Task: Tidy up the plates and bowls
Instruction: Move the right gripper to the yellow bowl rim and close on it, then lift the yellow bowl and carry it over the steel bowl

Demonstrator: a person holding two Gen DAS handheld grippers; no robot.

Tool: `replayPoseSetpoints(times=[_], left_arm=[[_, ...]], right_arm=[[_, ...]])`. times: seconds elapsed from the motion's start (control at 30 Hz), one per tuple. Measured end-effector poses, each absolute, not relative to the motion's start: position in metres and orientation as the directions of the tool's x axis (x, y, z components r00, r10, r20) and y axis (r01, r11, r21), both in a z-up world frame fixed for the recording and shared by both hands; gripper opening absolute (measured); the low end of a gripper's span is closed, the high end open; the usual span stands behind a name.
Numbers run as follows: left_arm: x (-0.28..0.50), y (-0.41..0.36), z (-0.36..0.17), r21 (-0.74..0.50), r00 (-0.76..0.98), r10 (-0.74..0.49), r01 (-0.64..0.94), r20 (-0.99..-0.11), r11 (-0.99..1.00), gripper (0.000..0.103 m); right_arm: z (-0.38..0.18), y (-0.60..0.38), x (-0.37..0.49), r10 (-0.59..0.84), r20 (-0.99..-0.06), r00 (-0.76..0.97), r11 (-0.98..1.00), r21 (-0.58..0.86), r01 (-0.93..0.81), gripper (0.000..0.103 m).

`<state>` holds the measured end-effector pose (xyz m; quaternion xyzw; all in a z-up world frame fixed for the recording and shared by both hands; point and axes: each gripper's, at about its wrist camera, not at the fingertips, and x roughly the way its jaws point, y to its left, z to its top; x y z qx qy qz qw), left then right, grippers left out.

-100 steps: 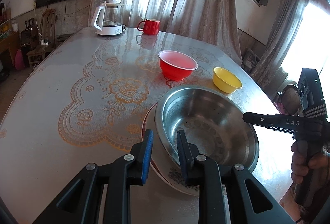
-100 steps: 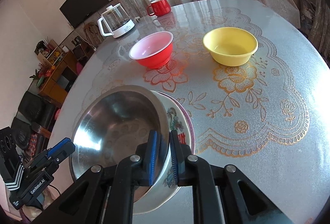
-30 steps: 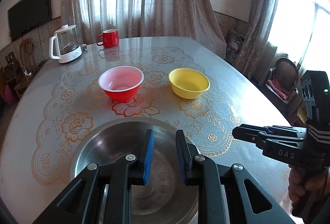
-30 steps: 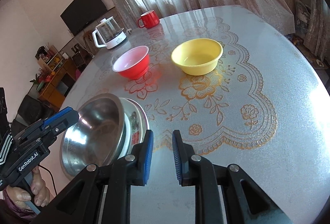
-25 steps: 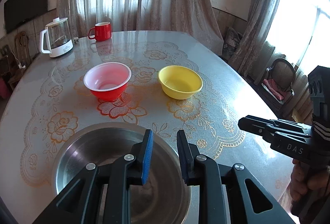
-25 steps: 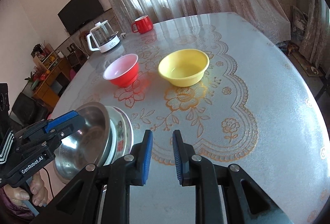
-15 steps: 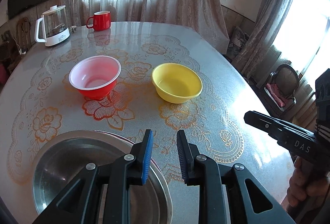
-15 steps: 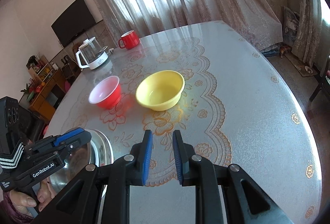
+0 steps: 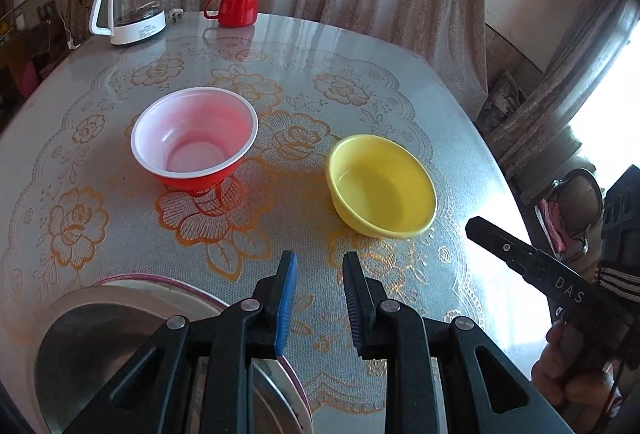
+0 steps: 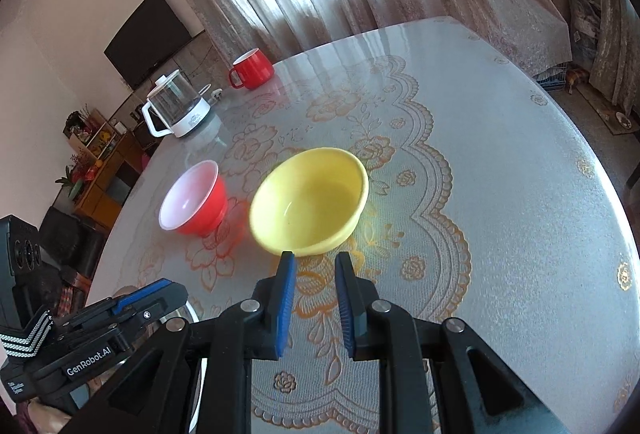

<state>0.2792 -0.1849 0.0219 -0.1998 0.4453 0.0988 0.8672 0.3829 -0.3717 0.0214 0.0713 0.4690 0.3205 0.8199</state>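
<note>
Right tongs (image 10: 314, 266) moved closer, yellow bowl (image 10: 310, 204) just ahead.

Left wrist: my camera looks steeply down, near the table (image 9: 460, 106).
Right wrist: mine looks down likewise.
Shared: yellow bowl (image 9: 382, 186), red bowl (image 9: 194, 142) (kettle (image 10: 176, 110) too).

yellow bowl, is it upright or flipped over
Upright: the yellow bowl sits on its base on the table, its hollow facing up and nothing visible inside.
</note>
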Motion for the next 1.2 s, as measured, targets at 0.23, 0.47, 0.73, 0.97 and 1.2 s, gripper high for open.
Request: replayPoseSetpoints(times=[0.23, 0.47, 0.73, 0.97, 1.2], left_arm=[[0.321, -0.18, 0.005, -0.281, 0.543, -0.023, -0.397, -0.839, 0.874, 0.024], [0.348, -0.178, -0.012, -0.307, 0.524, -0.052, -0.413, -0.85, 0.857, 0.022], [0.336, -0.192, 0.003, -0.273, 0.566, -0.035, -0.342, -0.824, 0.899, 0.013], [0.306, -0.212, 0.027, -0.221, 0.619, 0.005, -0.288, -0.786, 0.932, 0.013], [0.277, -0.231, 0.04, -0.163, 0.656, 0.031, -0.232, -0.754, 0.959, 0.013]], right_arm=[[0.001, -0.366, 0.428, 0.593, -0.731, 0.338, 0.792, 0.452, -0.411, 0.019], [-0.018, -0.352, 0.449, 0.605, -0.739, 0.298, 0.779, 0.47, -0.415, 0.012], [-0.019, -0.357, 0.441, 0.585, -0.751, 0.306, 0.786, 0.432, -0.443, 0.008], [-0.002, -0.376, 0.415, 0.614, -0.72, 0.324, 0.77, 0.456, -0.446, 0.009], [0.003, -0.388, 0.388, 0.618, -0.717, 0.324, 0.77, 0.467, -0.435, 0.009]])
